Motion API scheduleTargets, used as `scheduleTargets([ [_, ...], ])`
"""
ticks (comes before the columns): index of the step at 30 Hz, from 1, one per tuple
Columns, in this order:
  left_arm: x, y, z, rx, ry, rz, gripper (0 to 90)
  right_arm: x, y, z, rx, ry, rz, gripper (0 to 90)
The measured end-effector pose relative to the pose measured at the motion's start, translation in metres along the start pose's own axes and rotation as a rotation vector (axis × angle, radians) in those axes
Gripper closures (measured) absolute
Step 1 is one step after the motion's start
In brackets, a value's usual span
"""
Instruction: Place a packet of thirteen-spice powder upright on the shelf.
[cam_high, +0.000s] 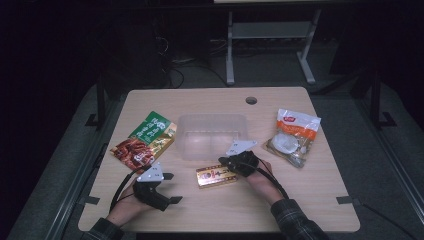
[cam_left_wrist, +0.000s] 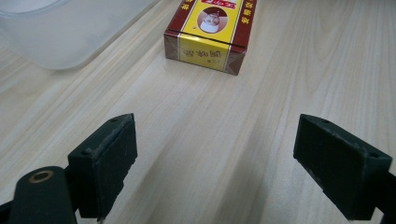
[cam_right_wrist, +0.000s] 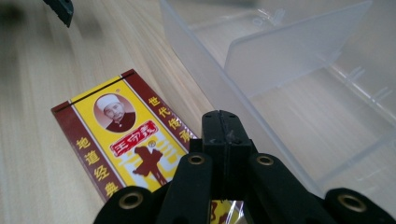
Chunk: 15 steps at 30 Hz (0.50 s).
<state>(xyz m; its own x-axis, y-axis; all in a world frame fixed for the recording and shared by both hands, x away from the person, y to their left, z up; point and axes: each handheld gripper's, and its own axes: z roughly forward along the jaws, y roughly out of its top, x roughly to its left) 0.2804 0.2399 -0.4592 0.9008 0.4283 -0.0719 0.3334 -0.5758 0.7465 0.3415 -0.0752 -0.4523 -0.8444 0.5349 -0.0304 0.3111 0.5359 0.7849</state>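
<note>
A flat red and yellow box printed with a portrait lies on the wooden table, just in front of a clear plastic container. My right gripper hovers over the box's right end, its jaws pressed together with nothing between them. In the right gripper view the shut gripper sits above the box, right beside the container's wall. My left gripper rests at the front left, open and empty. In the left gripper view, that gripper faces the box.
A green and red food packet lies left of the container. A white and orange bag lies at the right. The container is divided by an inner wall. A round cable hole sits near the table's far edge.
</note>
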Motion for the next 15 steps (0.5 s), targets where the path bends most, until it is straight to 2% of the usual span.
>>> scheduleTargets([
  [6, -0.0002, -0.0002, 0.0002, 0.001, -0.003, -0.001, 13.0, 0.0024, 0.0040, 0.0079, 0.014, 0.006, -0.011, 89.8],
  [8, -0.0004, -0.0002, 0.0006, 0.001, -0.004, 0.001, 13.0, 0.0023, 0.0025, 0.0113, 0.032, -0.002, -0.048, 89.8],
  [9, -0.0004, -0.0002, 0.0006, 0.001, -0.004, 0.001, 13.0, 0.0037, 0.0028, 0.0113, 0.026, 0.003, -0.022, 89.8],
  [10, -0.0008, -0.0003, 0.0008, 0.001, -0.006, 0.000, 13.0, 0.0029, 0.0026, 0.0111, 0.031, -0.003, -0.030, 89.8],
  [13, -0.0014, -0.0001, 0.0013, 0.005, -0.008, -0.003, 13.0, 0.0016, 0.0020, 0.0106, 0.030, 0.008, -0.003, 89.8],
  [15, -0.0015, 0.0000, 0.0013, 0.006, -0.009, -0.002, 13.0, 0.0012, 0.0018, 0.0105, 0.033, 0.005, -0.008, 89.8],
])
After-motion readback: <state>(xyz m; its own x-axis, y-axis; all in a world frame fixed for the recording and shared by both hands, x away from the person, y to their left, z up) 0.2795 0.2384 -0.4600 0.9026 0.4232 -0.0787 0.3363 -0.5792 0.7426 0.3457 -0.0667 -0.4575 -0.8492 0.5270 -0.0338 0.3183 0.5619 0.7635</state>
